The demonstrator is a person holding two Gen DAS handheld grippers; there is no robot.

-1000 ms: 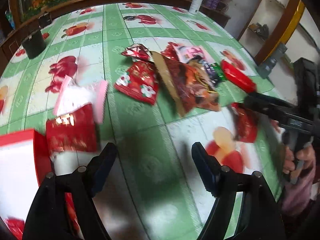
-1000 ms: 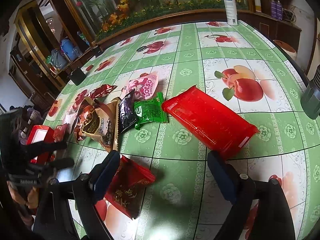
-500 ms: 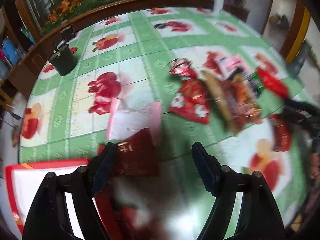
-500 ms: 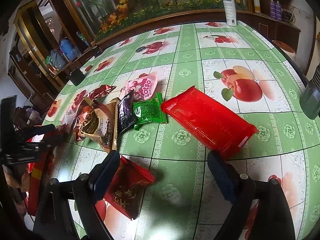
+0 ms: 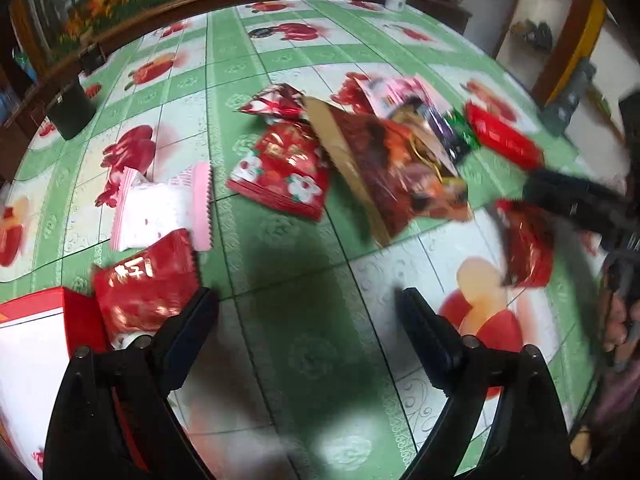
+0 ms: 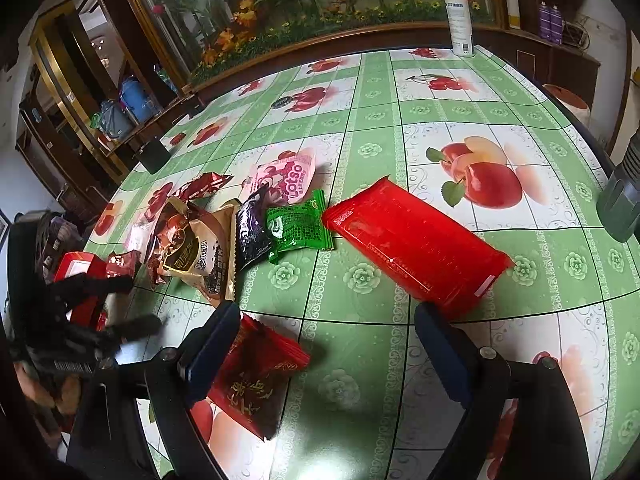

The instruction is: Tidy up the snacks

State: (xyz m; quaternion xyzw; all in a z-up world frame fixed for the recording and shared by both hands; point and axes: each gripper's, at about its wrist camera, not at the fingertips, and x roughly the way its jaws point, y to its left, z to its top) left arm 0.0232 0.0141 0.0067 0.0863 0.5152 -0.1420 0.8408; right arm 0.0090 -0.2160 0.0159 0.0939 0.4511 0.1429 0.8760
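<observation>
Snack packets lie scattered on the fruit-print table. In the left wrist view my left gripper [image 5: 308, 312] is open and empty above bare cloth, a small red packet [image 5: 144, 284] by its left finger, next to a red box [image 5: 44, 320]. A pink-white packet [image 5: 160, 208], a red flowered bag [image 5: 284, 176] and a brown bag [image 5: 396, 168] lie beyond. In the right wrist view my right gripper [image 6: 324, 336] is open and empty; a dark red packet [image 6: 252, 376] lies by its left finger. A long red pack [image 6: 412, 244], green packet [image 6: 300, 224], black packet [image 6: 252, 232] and pink packet [image 6: 286, 174] lie ahead.
A white spray bottle [image 6: 460, 20] stands at the far table edge. A dark cup [image 5: 72, 106] stands at the far left. A grey object [image 6: 622, 200] sits at the right edge. A wooden cabinet with flowers runs behind the table.
My left gripper swung left toward the red box, then back right, now over the cloth between the packets. The right gripper has barely moved.
</observation>
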